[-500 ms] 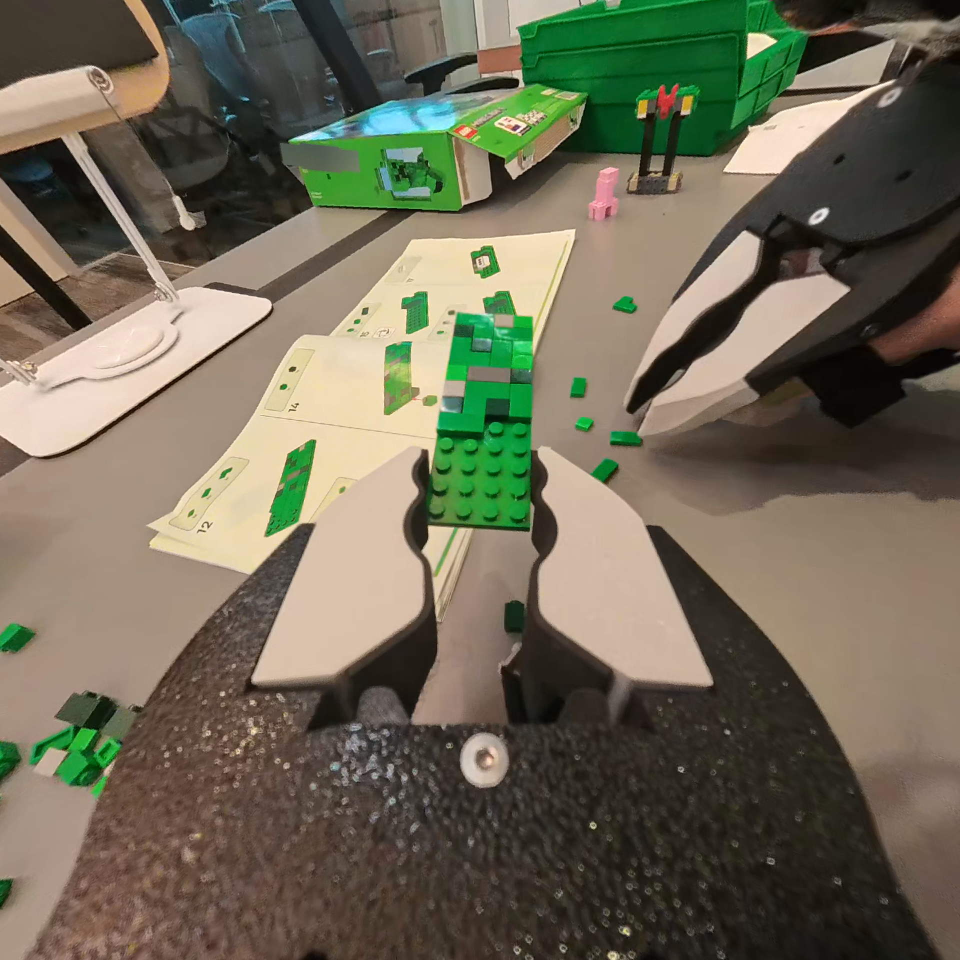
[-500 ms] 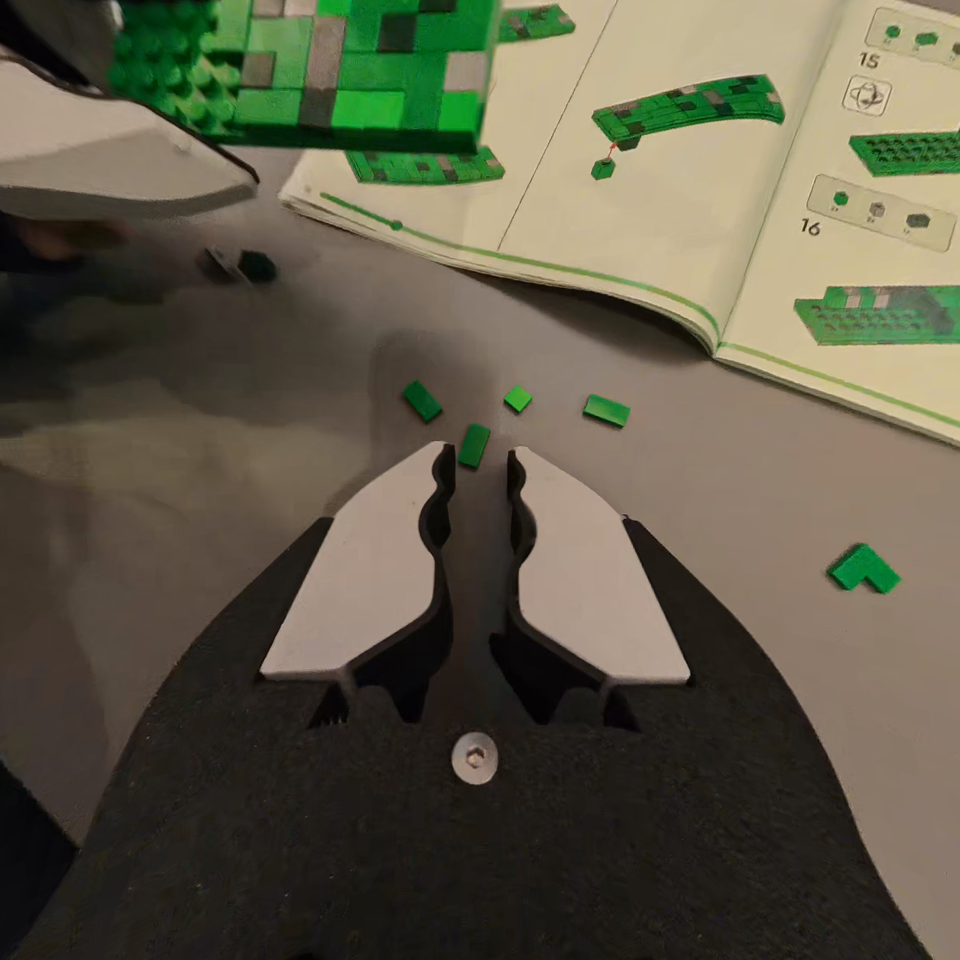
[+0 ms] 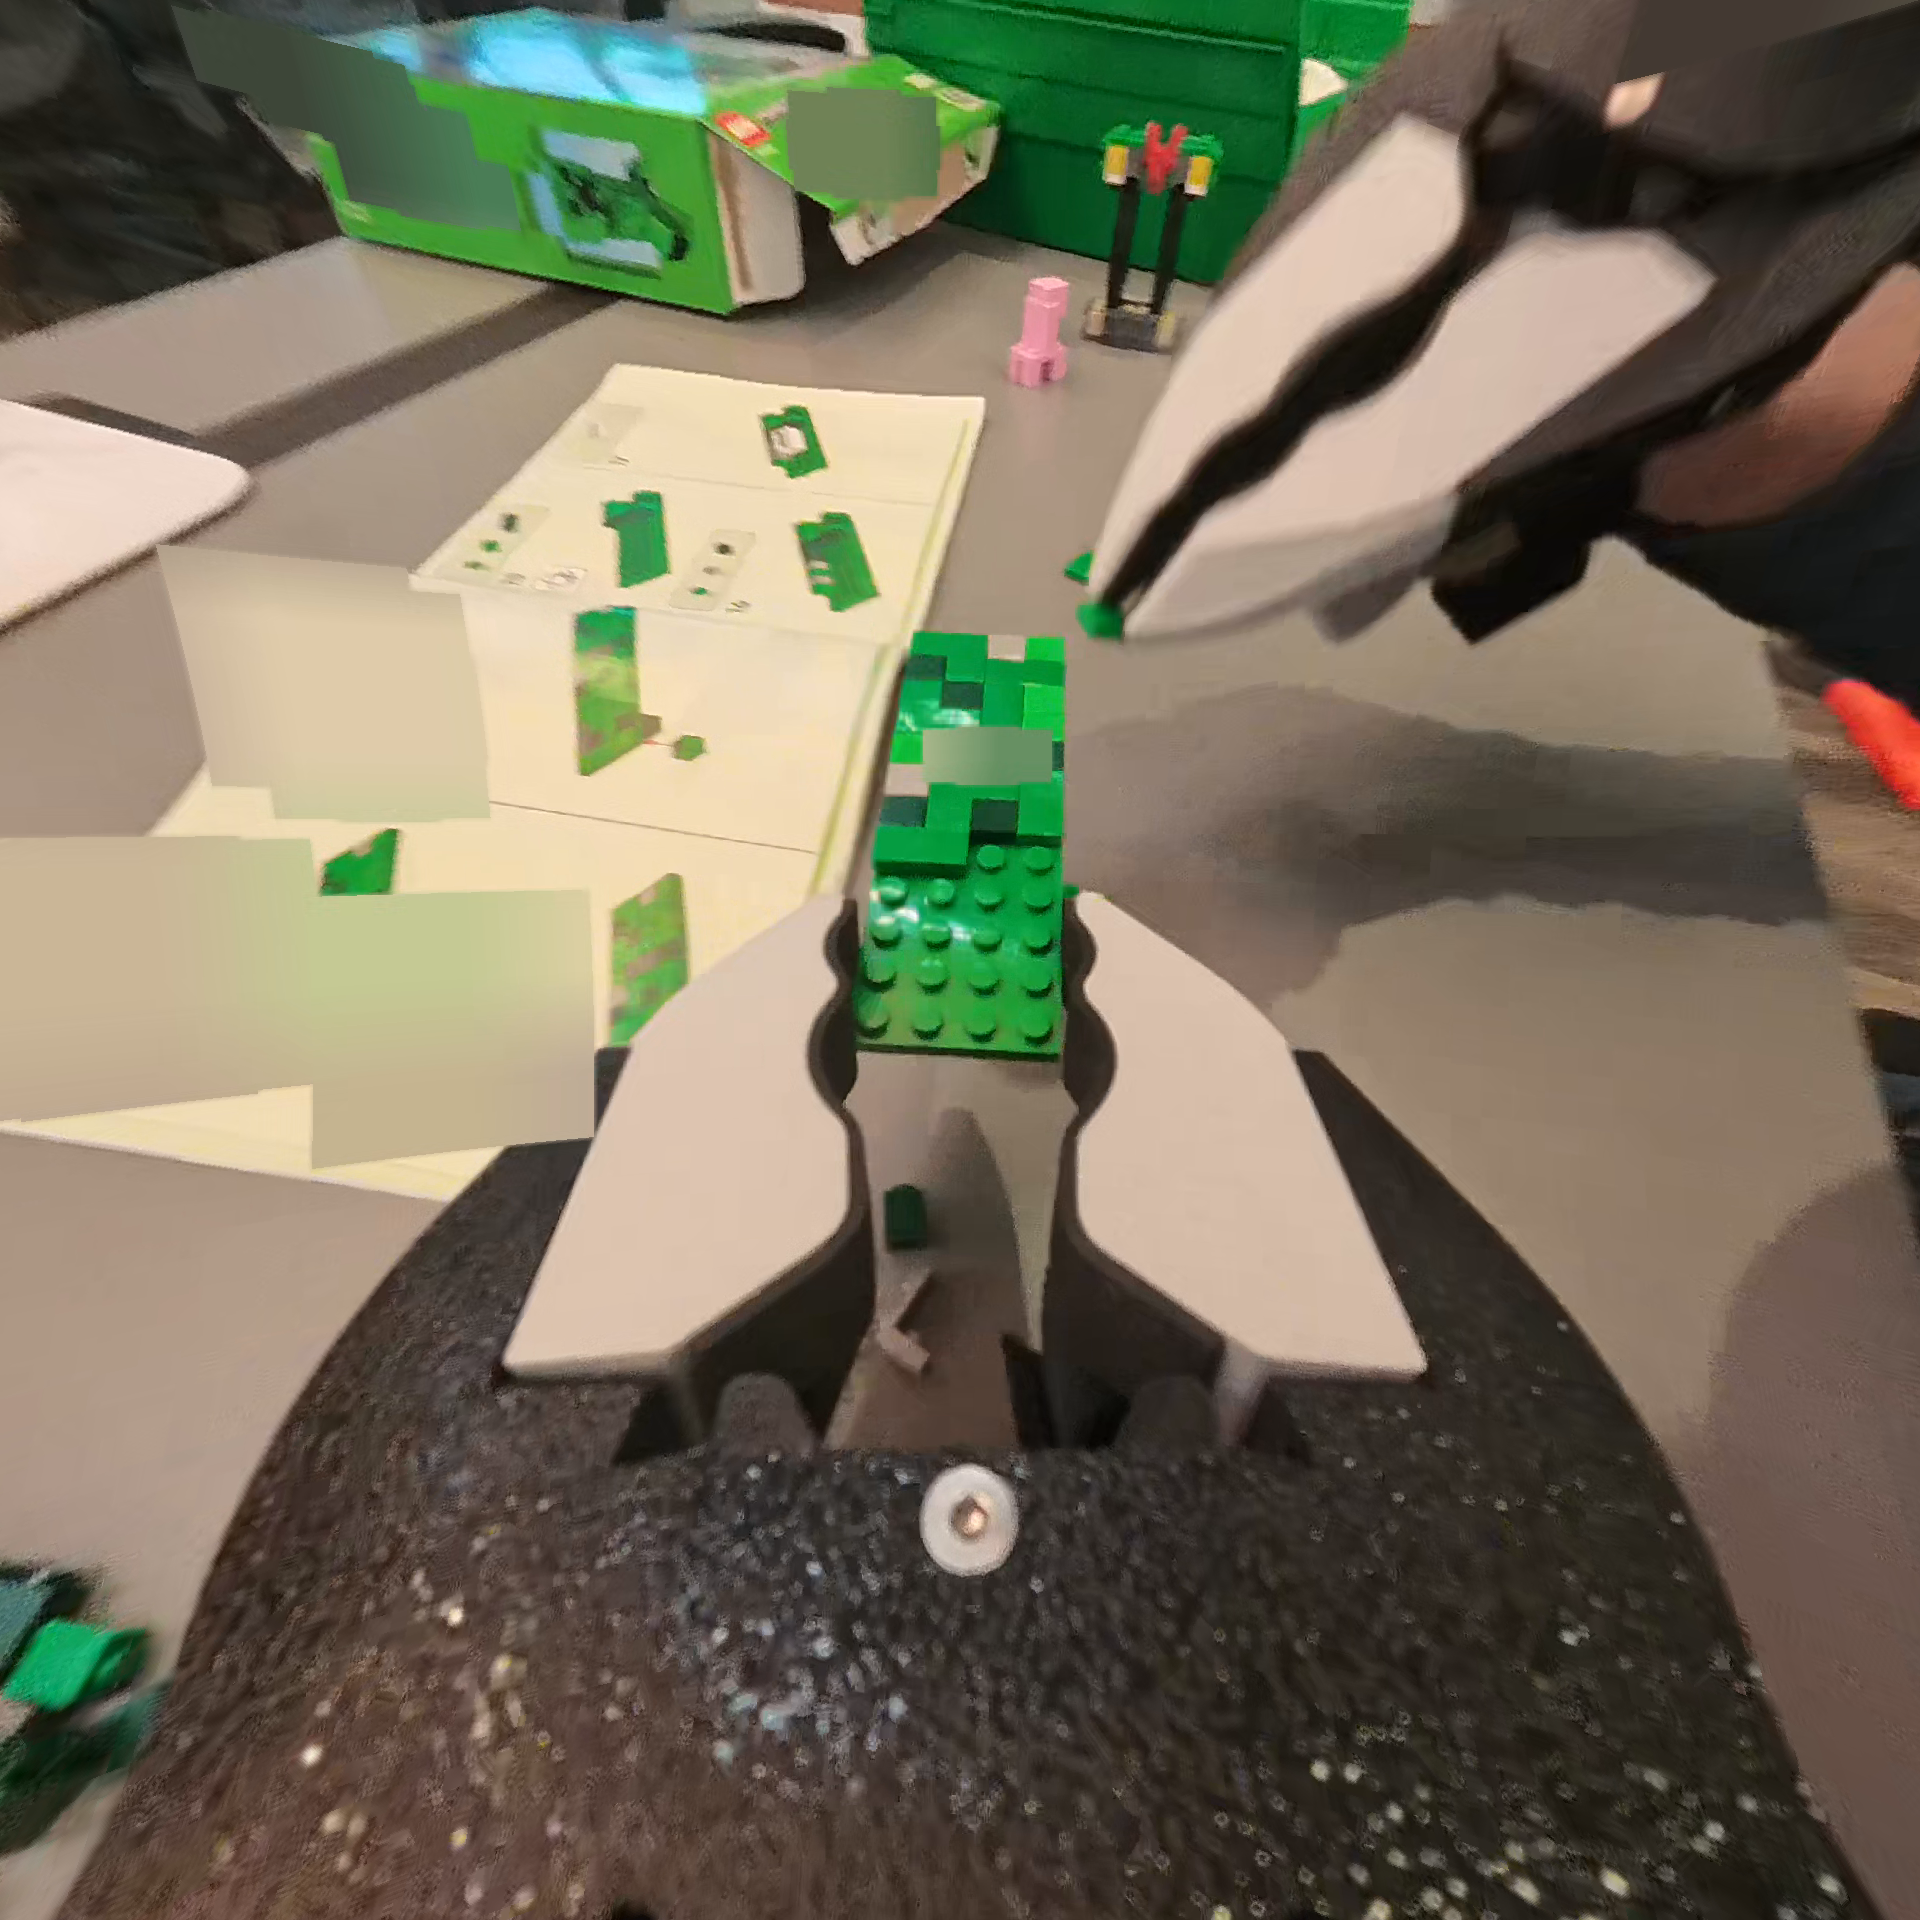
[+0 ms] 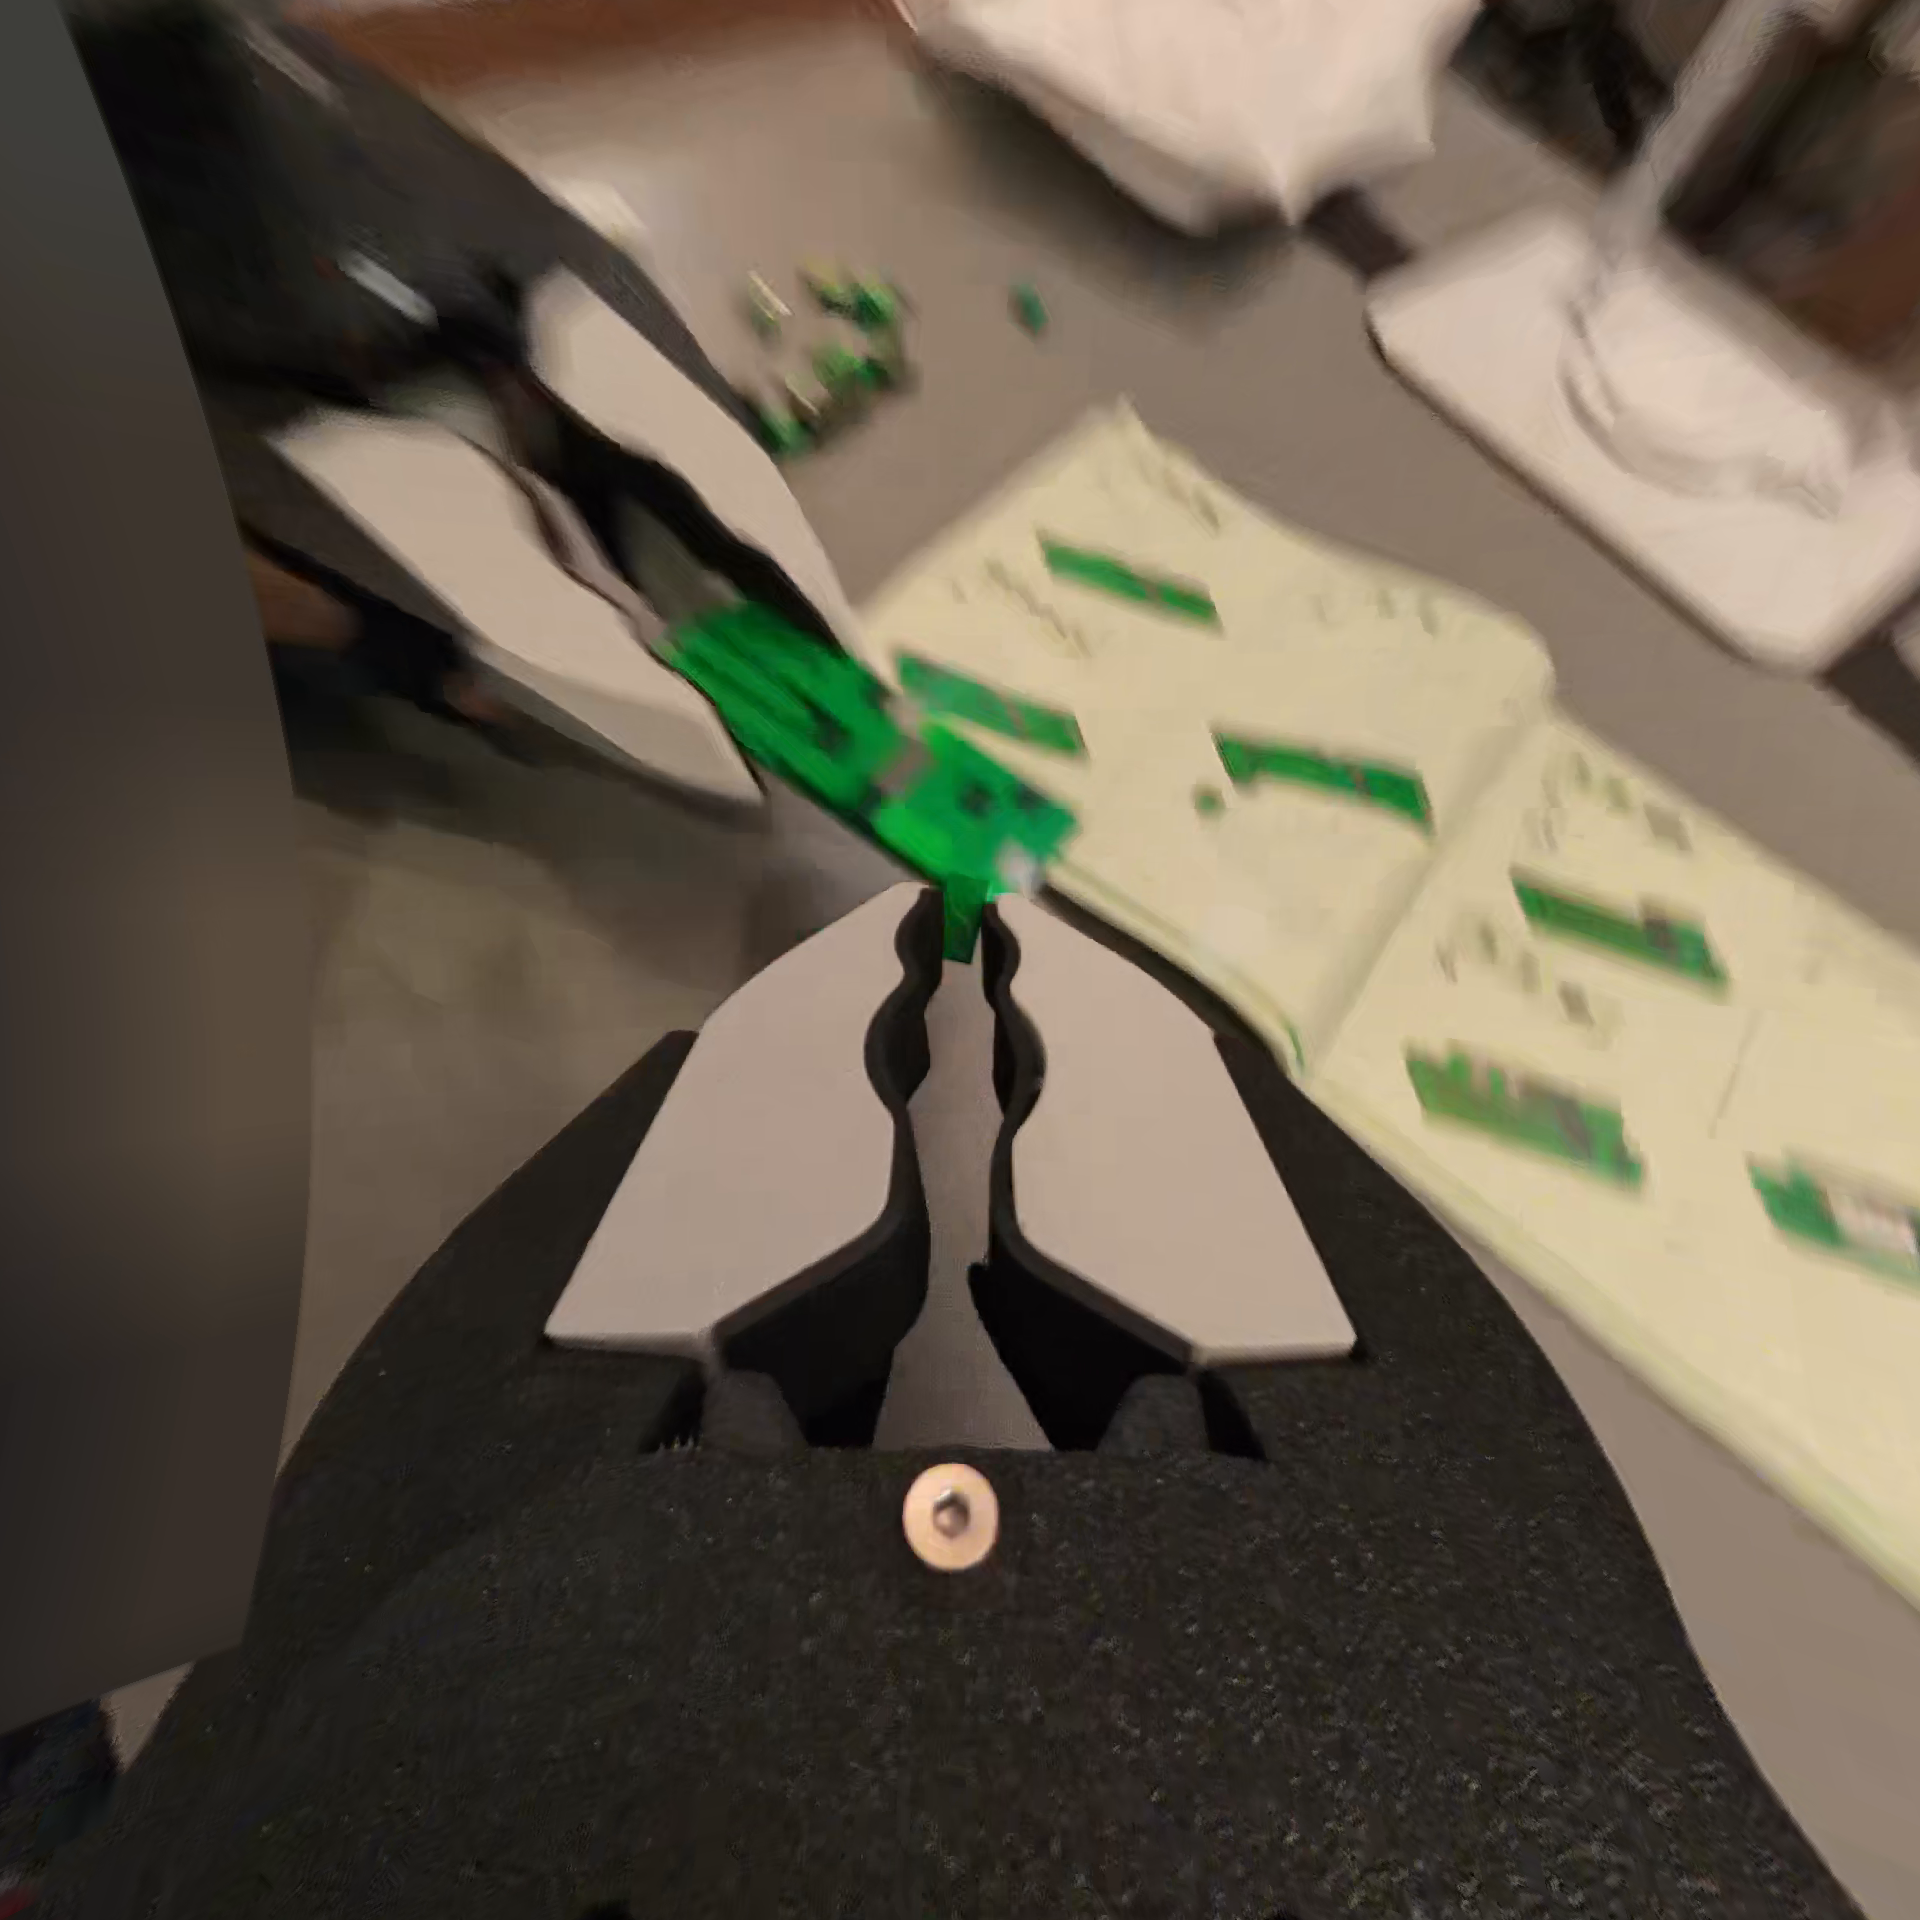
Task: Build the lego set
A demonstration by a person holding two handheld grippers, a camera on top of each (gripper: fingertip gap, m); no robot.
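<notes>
My left gripper [image 3: 961, 914] is shut on a long green studded plate build [image 3: 977, 790] with mixed green and grey tiles on its far half, held above the grey table. My right gripper [image 4: 961, 914] is shut on a small green tile [image 4: 964, 923], held just at the far end of the build [image 4: 883, 758]. In the left wrist view the right gripper [image 3: 1107, 613] comes in from the upper right with the tile [image 3: 1099, 620] at its tips, close beyond the build. The left gripper [image 4: 800, 707] shows blurred in the right wrist view.
An open instruction booklet [image 3: 727, 582] lies left of the build. Behind are a green set box [image 3: 582, 197], green bins [image 3: 1091, 104], a pink figure [image 3: 1039, 330] and a small black-pillared build [image 3: 1143, 239]. Loose green pieces [image 3: 62, 1662] lie at lower left. There is about 7 centimeters between the tips of the two grippers. My left tips are about 40 centimeters from the pink figure [image 3: 1039, 330], my right tips only 35 centimeters.
My right gripper has shut on a small green tile, lifted it off the table and swung toward the build's far end. The left gripper still holds the build.
</notes>
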